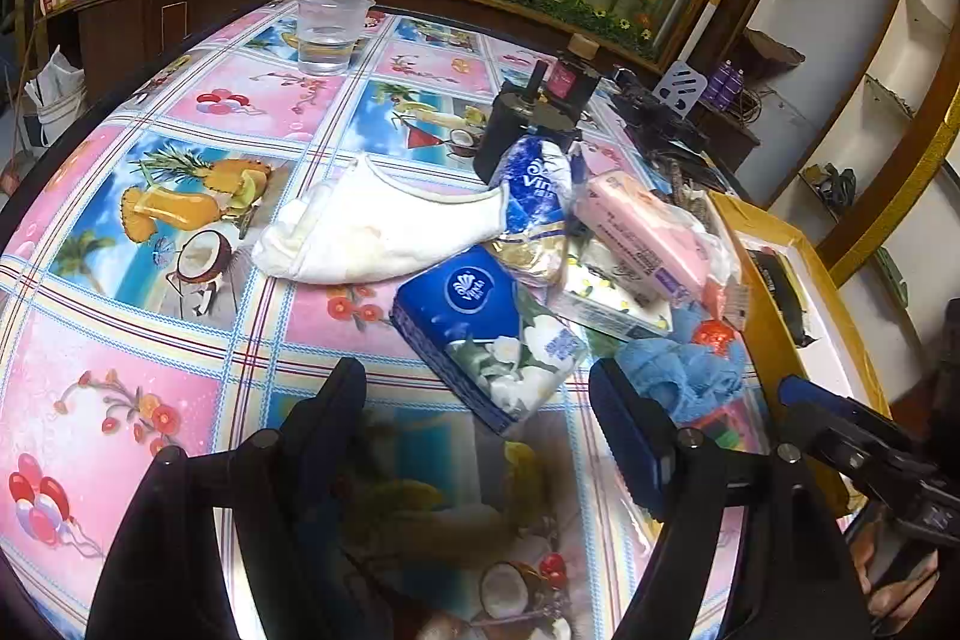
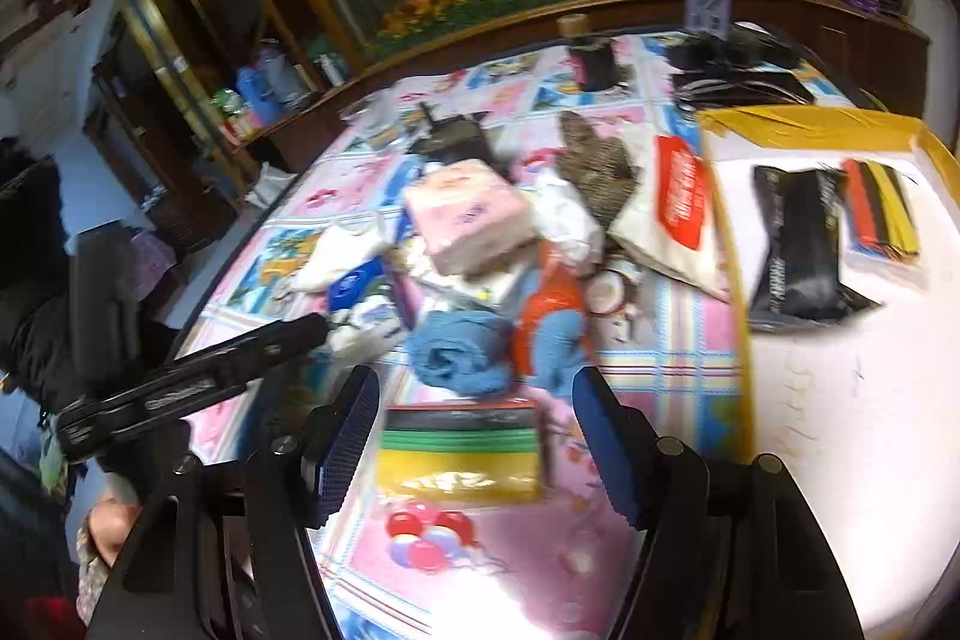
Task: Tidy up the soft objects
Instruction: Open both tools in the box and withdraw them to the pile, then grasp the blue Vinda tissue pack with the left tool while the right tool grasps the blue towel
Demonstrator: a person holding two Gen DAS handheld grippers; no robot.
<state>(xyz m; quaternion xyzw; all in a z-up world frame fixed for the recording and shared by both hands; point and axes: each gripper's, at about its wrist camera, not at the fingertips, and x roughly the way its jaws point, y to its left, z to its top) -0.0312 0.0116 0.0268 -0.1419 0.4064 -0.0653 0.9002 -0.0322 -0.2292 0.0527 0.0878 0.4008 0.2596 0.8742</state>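
A pile of soft things lies on the patterned tablecloth (image 1: pixel 150 340): a white cloth (image 1: pixel 372 235), a blue tissue pack (image 1: pixel 486 334), a blue-and-white wrapped pack (image 1: pixel 537 181), a pink pack (image 1: pixel 648 232) and a blue towel (image 1: pixel 678 370). My left gripper (image 1: pixel 480 436) is open and empty, just short of the blue tissue pack. My right gripper (image 2: pixel 474 436) is open and empty, its fingers either side of a striped pack (image 2: pixel 462 454) of green, yellow and black. The blue towel (image 2: pixel 462 352) and pink pack (image 2: pixel 468 214) lie beyond it. A white box (image 2: pixel 840 400) with a yellow rim holds a black pack (image 2: pixel 798 238) and a coloured pack (image 2: pixel 882 208).
A clear plastic cup (image 1: pixel 329 31) of water stands at the table's far side. A black cylinder (image 1: pixel 516 124) stands behind the pile. A white bag with a red label (image 2: pixel 672 214) and a mottled brown cloth (image 2: pixel 600 160) lie beside the box. Wooden shelves and a flower mural line the back.
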